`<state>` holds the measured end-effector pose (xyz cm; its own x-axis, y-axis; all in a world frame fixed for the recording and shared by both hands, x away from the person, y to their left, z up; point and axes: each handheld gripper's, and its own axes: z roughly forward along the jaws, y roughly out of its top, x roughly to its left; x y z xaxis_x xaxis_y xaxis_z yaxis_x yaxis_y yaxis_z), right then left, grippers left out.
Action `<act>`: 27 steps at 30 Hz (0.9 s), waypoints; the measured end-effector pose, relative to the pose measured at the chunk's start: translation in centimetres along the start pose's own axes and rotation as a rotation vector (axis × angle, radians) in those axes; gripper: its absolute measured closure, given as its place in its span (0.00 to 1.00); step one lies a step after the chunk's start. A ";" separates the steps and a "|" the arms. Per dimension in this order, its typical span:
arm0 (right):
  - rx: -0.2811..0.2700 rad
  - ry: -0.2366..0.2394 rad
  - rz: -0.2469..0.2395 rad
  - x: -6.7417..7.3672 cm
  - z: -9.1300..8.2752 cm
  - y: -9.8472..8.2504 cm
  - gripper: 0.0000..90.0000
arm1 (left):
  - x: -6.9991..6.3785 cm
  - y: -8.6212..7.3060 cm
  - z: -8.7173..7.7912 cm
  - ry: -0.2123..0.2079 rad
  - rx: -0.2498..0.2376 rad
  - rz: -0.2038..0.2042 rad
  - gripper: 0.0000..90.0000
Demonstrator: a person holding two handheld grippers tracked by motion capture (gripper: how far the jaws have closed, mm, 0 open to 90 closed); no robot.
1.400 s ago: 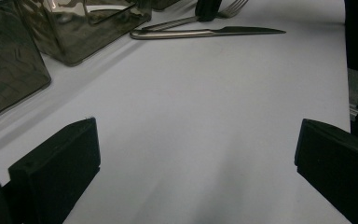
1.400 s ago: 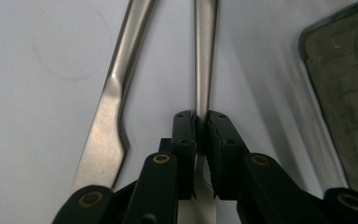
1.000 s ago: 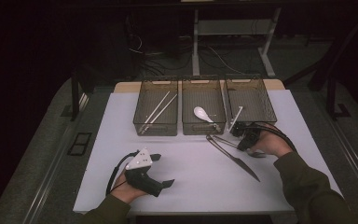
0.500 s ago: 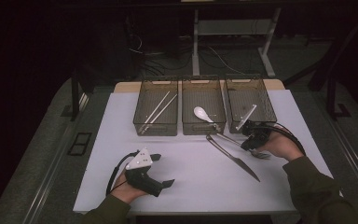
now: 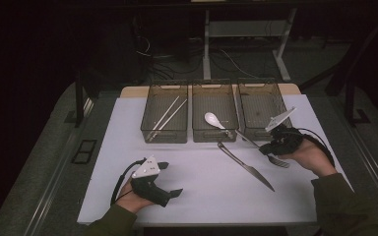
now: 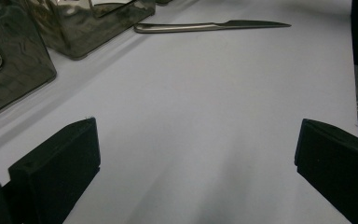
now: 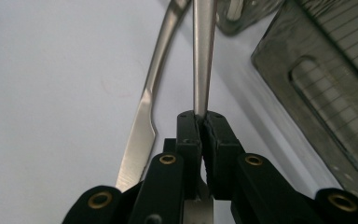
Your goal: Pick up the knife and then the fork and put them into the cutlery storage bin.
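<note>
My right gripper is shut on the handle of a metal fork just in front of the right mesh bin. In the right gripper view the fork handle runs straight out from between the closed jaws. A table knife lies on the white mat to the left of it, its blade close beside my jaws. My left gripper rests open on the mat at the near left, with bare mat between its fingers. The knife lies well ahead of it.
Three dark mesh bins stand in a row at the back. The left bin holds chopsticks, the middle bin a white spoon. The white mat covers the table; floor and cables lie beyond.
My right gripper has shifted a little to the right and rolled, so its grey plate now tips upward. The left gripper has not moved.
</note>
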<state>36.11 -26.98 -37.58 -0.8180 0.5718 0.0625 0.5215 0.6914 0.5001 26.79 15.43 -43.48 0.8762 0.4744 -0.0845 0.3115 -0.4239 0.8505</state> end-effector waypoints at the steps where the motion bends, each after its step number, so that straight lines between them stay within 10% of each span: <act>1: -0.010 0.002 0.004 -0.1 -0.2 0.0 0.94 | 0.1 0.0 0.0 -0.002 0.000 0.002 0.00; 27: -0.195 -0.108 0.189 -5.3 -4.5 3.3 0.94 | 0.3 -0.1 -0.2 -0.001 -0.003 -0.002 0.00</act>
<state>41.09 -29.75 -32.38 -0.6750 0.7331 0.0832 0.5971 0.4765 0.6453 26.95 15.77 -43.51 0.8761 0.4743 -0.0865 0.3120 -0.4209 0.8518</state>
